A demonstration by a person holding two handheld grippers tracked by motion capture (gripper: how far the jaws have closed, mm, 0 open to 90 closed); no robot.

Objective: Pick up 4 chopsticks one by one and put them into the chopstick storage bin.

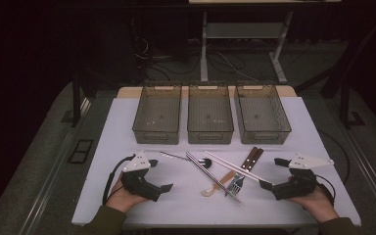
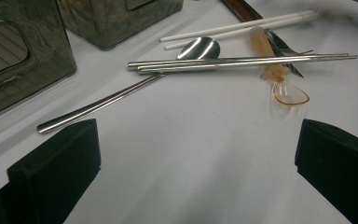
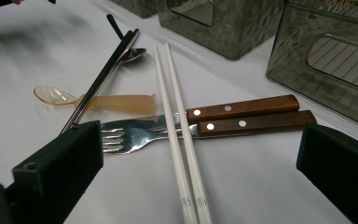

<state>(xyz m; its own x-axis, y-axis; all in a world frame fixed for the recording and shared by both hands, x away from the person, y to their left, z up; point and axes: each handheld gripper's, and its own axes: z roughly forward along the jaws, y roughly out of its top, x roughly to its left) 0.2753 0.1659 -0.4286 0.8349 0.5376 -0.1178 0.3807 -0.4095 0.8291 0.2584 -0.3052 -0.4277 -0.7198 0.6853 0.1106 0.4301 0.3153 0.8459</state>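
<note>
Left gripper and right gripper gaping empty, glossy white chopsticks, wood-handled fork

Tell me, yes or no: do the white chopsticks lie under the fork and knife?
No. In the right gripper view the white chopsticks lie across the top of the fork and the knife beside it.

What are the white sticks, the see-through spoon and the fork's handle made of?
The white chopsticks look like smooth plastic or maybe melamine: plain white with a soft shine. The see-through spoon seems to be amber plastic, since the table shows through its bowl. The fork has a shiny metal head and a brown handle that looks like wood, with visible grain and pale metal rivets.
</note>
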